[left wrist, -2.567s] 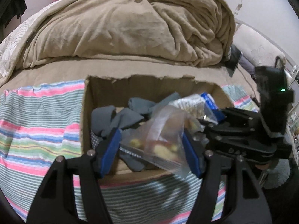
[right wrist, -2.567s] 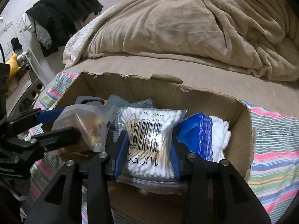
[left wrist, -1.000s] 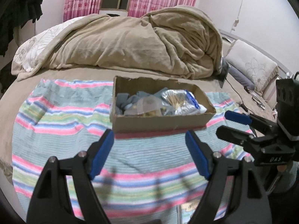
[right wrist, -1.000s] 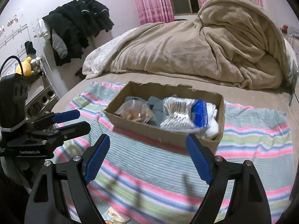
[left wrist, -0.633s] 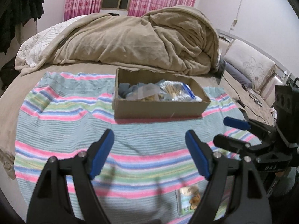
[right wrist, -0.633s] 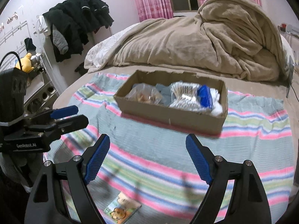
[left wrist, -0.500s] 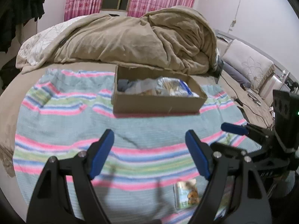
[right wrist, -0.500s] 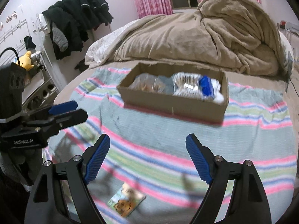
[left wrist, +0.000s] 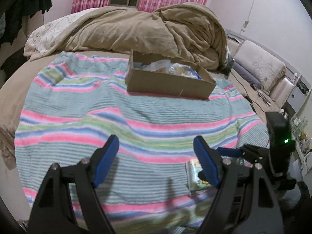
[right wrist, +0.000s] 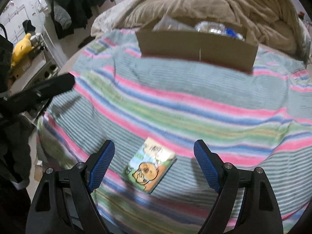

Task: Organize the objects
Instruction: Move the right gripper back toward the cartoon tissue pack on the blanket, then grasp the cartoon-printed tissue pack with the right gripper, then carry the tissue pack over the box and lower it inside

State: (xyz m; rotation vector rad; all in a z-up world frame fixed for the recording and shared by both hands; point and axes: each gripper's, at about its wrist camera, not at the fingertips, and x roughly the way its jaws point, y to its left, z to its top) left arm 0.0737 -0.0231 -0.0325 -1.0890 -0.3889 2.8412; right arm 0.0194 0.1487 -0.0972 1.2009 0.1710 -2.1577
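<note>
A small flat packet with a cartoon bear (right wrist: 150, 167) lies on the striped blanket (right wrist: 195, 105) near the front edge. My right gripper (right wrist: 154, 161) is open and empty, low over the packet, which lies between its jaws. The packet's edge shows in the left wrist view (left wrist: 192, 172), partly hidden by my left gripper's right finger. My left gripper (left wrist: 157, 160) is open and empty above the blanket. A cardboard box (left wrist: 167, 83) holding bags and cloths sits farther back; it also shows in the right wrist view (right wrist: 197, 46).
A rumpled beige duvet (left wrist: 148, 29) fills the bed behind the box. Dark clothes (right wrist: 78, 5) hang on the left wall above shelves with a yellow plush toy (right wrist: 21, 48). A pillow (left wrist: 261, 68) and cables lie at the right.
Both grippers have let go of their bags in the box and pulled back towards the bed's front edge. The right gripper has dropped low over the bear packet.
</note>
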